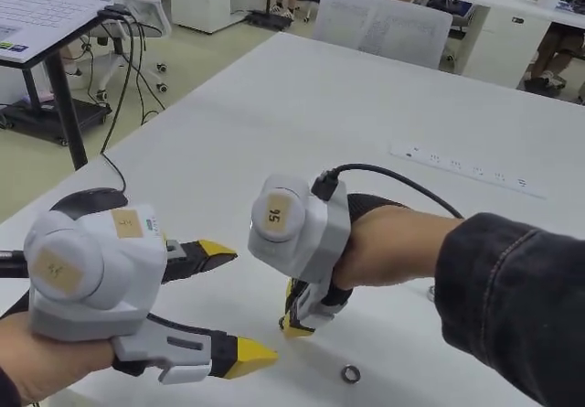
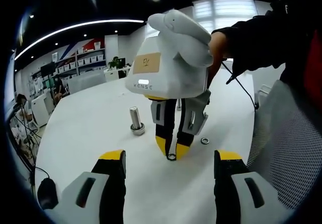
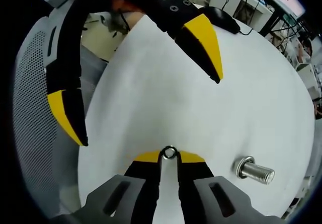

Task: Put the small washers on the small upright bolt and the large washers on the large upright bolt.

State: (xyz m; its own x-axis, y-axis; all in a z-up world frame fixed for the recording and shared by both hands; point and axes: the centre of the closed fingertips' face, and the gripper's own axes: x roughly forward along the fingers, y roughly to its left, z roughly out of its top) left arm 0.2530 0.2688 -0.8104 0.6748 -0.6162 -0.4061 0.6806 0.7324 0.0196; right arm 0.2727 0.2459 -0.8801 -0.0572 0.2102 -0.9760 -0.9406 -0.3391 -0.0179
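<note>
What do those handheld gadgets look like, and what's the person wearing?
The left gripper and right gripper are pale grey housings with black jaws tipped yellow. Each bears a tan handwritten label. A black cable leaves the right one; that arm wears a dark sleeve.

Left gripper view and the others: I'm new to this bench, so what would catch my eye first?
The right gripper points down at the white table, jaws shut on a small washer. The left gripper hangs open nearby. An upright bolt stands beyond, and a loose washer lies on the table.
</note>
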